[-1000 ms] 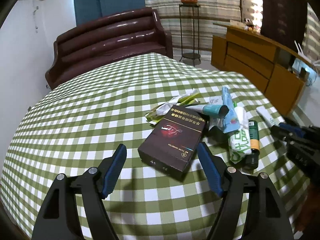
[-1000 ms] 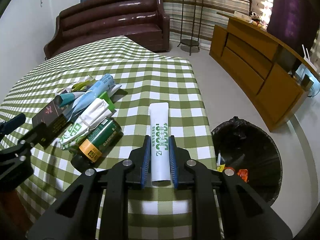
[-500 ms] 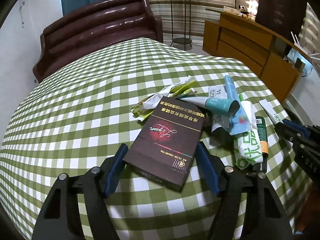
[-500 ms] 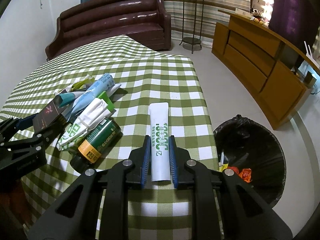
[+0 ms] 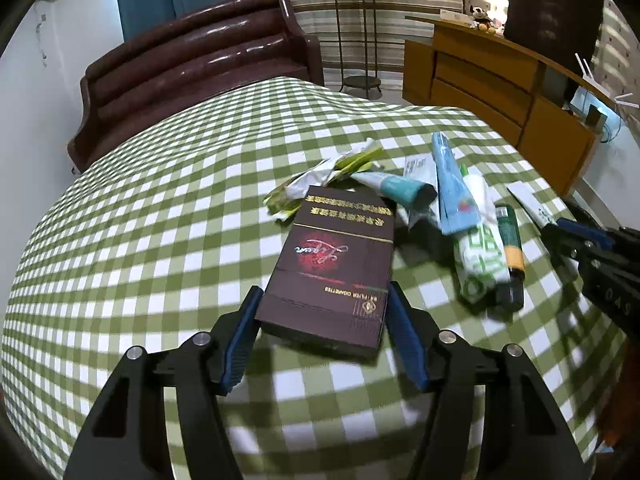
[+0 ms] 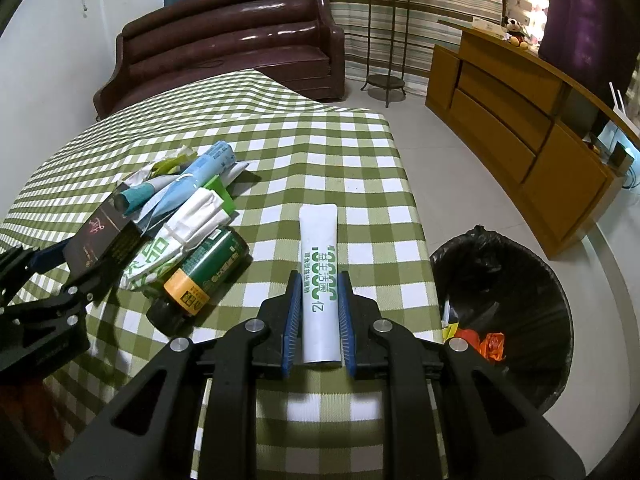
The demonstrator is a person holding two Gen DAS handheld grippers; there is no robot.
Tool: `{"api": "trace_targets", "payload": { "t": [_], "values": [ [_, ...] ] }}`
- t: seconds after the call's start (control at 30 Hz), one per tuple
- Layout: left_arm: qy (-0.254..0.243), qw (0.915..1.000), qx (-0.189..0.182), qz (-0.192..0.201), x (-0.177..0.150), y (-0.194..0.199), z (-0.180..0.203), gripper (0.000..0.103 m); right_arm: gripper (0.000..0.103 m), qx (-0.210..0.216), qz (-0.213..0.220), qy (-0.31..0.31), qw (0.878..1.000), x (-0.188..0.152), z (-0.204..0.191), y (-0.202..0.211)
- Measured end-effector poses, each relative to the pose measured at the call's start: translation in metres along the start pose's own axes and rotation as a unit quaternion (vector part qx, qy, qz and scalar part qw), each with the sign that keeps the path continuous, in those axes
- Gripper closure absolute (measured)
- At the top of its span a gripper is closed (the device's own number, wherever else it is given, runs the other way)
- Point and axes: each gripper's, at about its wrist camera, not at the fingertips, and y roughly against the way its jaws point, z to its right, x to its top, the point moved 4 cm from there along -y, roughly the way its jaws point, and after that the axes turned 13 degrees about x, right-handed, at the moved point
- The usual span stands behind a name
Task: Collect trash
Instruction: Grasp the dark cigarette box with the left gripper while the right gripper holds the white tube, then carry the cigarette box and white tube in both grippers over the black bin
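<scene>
Left wrist view: the left gripper (image 5: 322, 334) has advanced over the dark maroon cigarette carton (image 5: 332, 266) on the green checked tablecloth (image 5: 140, 240). Its jaws are closing and now flank the carton's near end, so a grip seems imminent.

Right wrist view: unchanged, the right gripper (image 6: 319, 322) stays clamped on the white green-lettered tube (image 6: 319, 272), with the black-lined bin (image 6: 532, 280) on the floor at right.

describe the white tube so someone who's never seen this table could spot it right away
Start at the green-checked tablecloth and go to the edge nearest the black bin on the floor. The white tube lies there alone, flat, clamped between the blue fingers of the right gripper. Unlike the heaped litter beside it, it is plain white with green lettering and touches no other trash.
</scene>
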Motion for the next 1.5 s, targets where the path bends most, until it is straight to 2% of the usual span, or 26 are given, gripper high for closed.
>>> {"api": "trace_targets", "payload": {
  "t": [0.17,0.23,0.3,0.4,0.5,0.57,0.6,0.63,0.93,1.3,1.5],
  "values": [
    [0.002,0.9999,0.014,-0.006,-0.002,-0.001,-0.005,0.04,0.085,0.001,0.001,0.0,1.0,-0.002,-0.001,0.0],
    [0.0,0.9997,0.024,-0.007,-0.001,-0.003,-0.004,0.027,0.085,0.0,0.001,0.0,1.0,-0.003,-0.001,0.0],
    [-0.004,0.999,0.044,-0.004,0.002,-0.005,-0.003,0.023,0.085,0.001,0.0,0.0,1.0,-0.003,0.0,0.0],
    [-0.008,0.9982,0.06,-0.002,0.007,-0.007,0.0,0.021,0.085,0.001,0.0,0.001,1.0,-0.003,-0.001,0.0],
    [-0.005,0.9983,0.057,-0.003,0.009,-0.009,0.0,0.021,0.085,0.002,0.001,0.0,1.0,-0.004,-0.001,0.0],
    [0.002,0.9992,0.041,-0.006,0.01,-0.011,-0.001,0.027,0.085,0.001,0.001,0.0,1.0,-0.004,-0.001,0.0],
    [0.003,0.9995,0.031,-0.006,0.01,-0.011,0.0,0.039,0.085,0.001,0.0,0.001,1.0,-0.005,-0.001,0.0],
    [0.004,0.9998,0.021,-0.005,0.01,-0.01,0.0,0.041,0.085,0.001,0.0,0.001,1.0,-0.005,-0.001,0.0],
    [0.003,0.9998,0.018,0.008,0.009,-0.005,0.002,0.047,0.085,0.002,0.007,0.001,1.0,-0.006,-0.005,0.004],
    [0.026,0.9984,0.027,0.043,0.0,0.027,-0.011,0.047,0.086,0.004,0.026,0.002,1.0,-0.008,-0.006,0.025],
    [0.045,0.9962,0.026,0.069,0.008,0.052,-0.012,0.047,0.086,0.002,0.044,0.001,0.999,-0.008,-0.003,0.041]
  ]
}}
